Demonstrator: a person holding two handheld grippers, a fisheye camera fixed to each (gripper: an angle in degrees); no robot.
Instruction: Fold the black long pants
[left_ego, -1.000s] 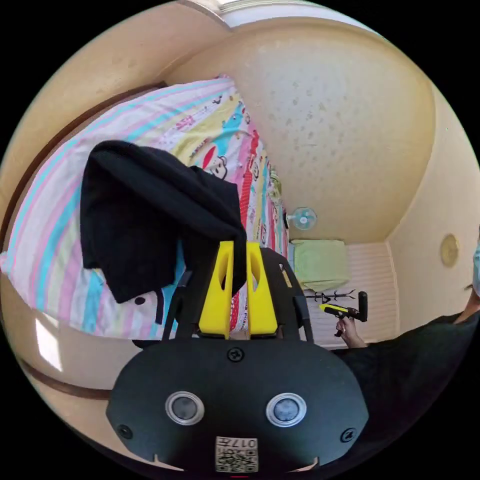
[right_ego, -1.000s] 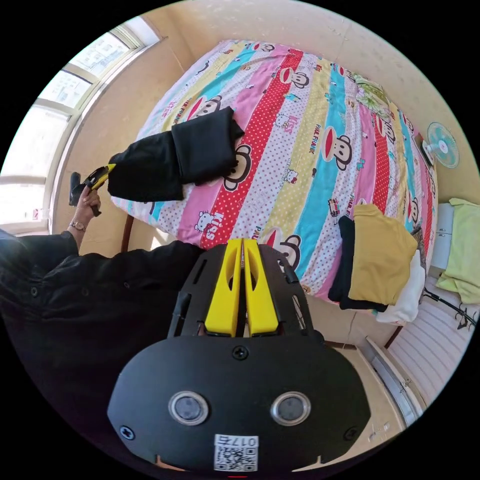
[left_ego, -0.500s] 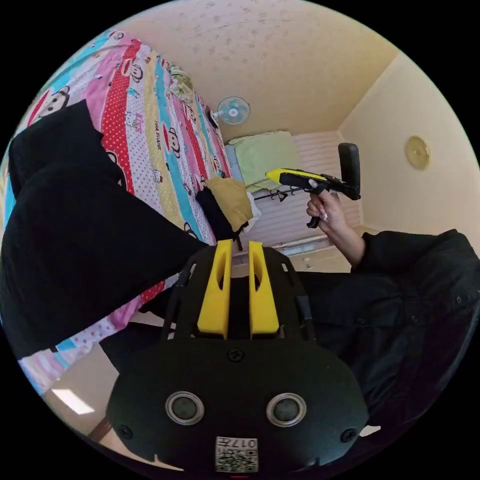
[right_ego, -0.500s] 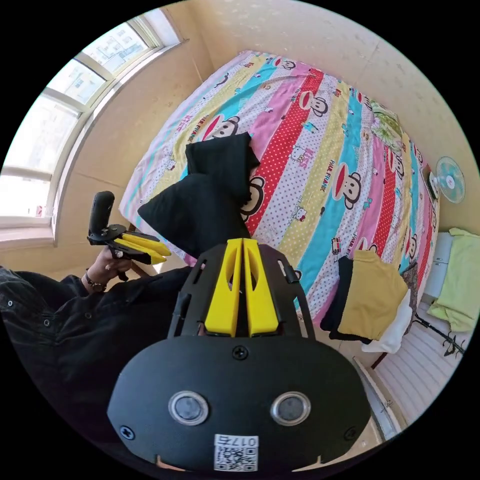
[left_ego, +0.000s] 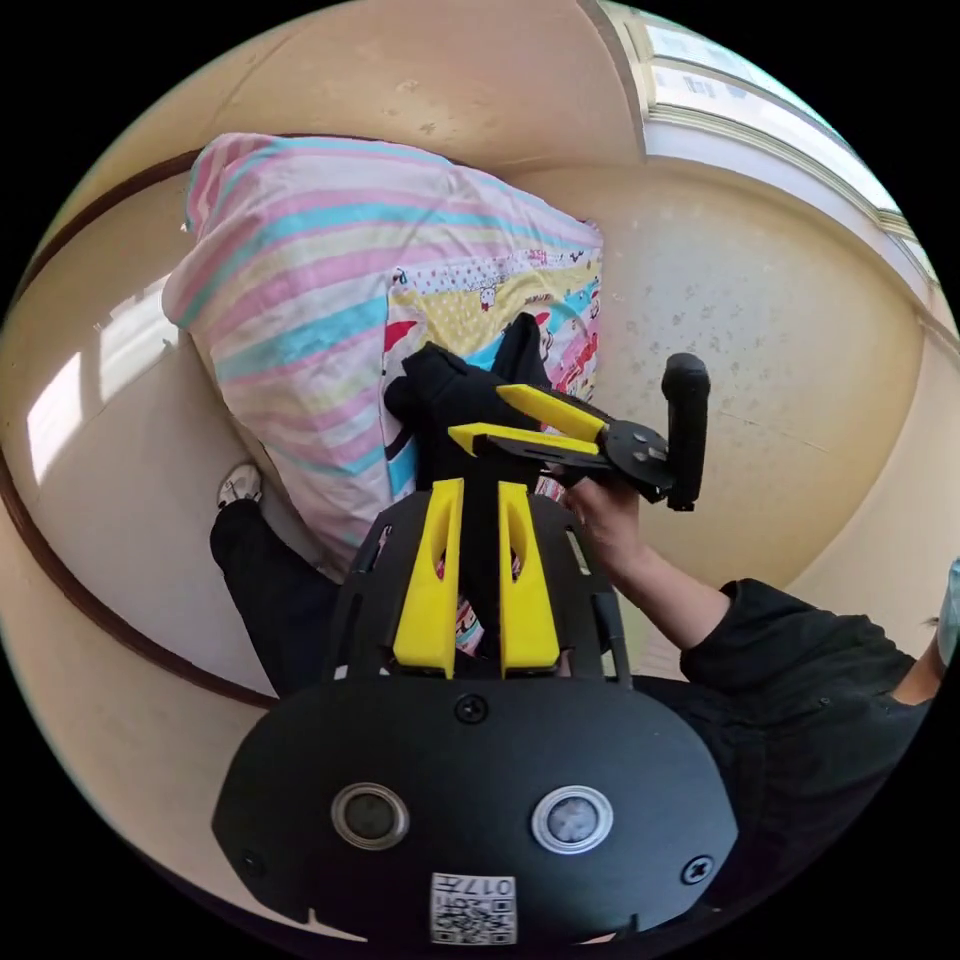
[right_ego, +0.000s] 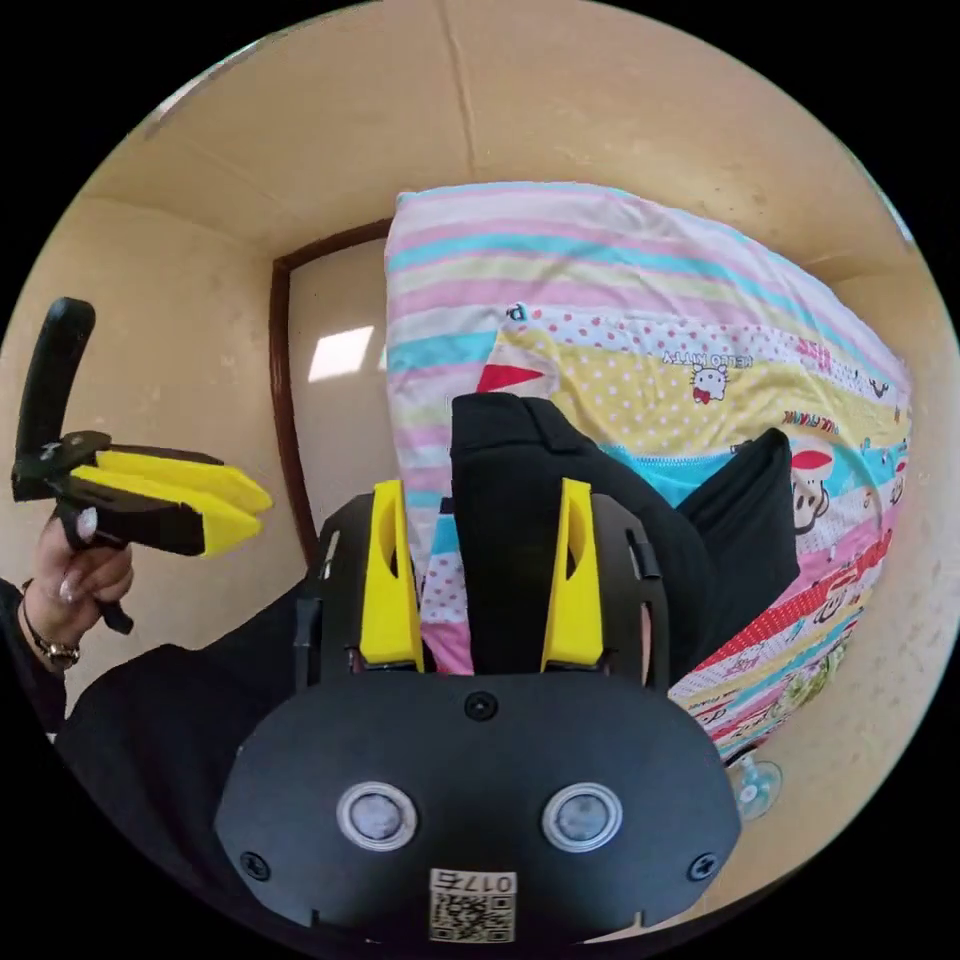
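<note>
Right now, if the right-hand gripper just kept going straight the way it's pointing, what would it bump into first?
Most likely the black pants on the striped bed cover. The right gripper is open, the folded cloth lying between its jaws, though depth is hard to judge.

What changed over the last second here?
The left gripper let go of the black pants and drew away to the side. The right gripper, shut before, opened and moved in at their folded end. The pants stayed on the bed.
</note>
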